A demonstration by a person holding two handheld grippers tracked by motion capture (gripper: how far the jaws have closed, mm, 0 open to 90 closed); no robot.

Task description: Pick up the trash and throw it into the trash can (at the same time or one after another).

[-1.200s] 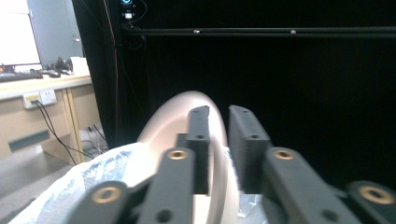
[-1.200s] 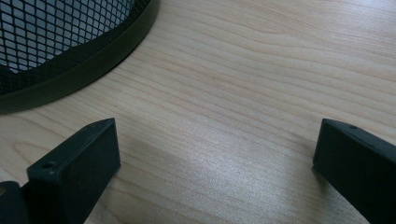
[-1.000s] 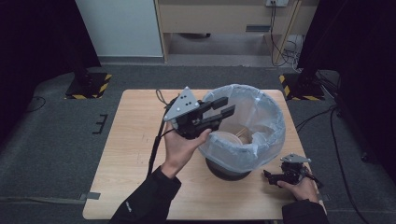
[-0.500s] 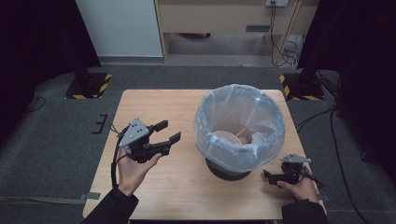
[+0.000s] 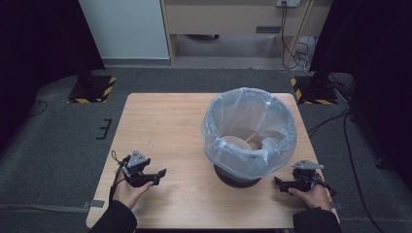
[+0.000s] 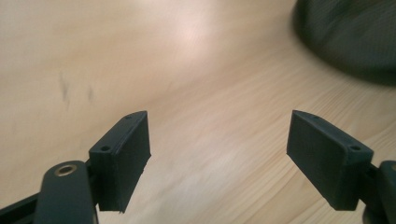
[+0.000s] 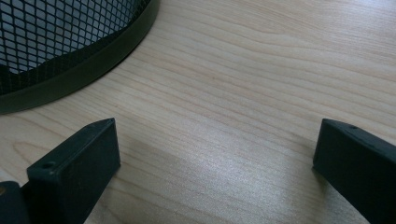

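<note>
while both the left gripper (image 5: 154, 175) and right gripper (image 5: 281, 183) rested wide open and empty, the bin liner (image 5: 248, 127) looked thin, soft, slippery; best pinched at its folded rim on the mesh bin (image 7: 56, 42).

The mesh bin (image 5: 248, 133), lined with a clear bag (image 5: 218, 114), is the one obstacle on the desk (image 5: 165, 121); it stands right of centre and takes up much of the right half. Left of it the wood lies bare from the far edge to the near edge, wide enough for a hand to pass freely. The left gripper (image 5: 158, 175) sits near the near-left corner, well apart from the bin, with bare wood between its wide-spread jaws. The right gripper (image 5: 278, 183) rests just beside the bin's dark base (image 7: 84, 70), leaving only a narrow strip of wood there.
</note>
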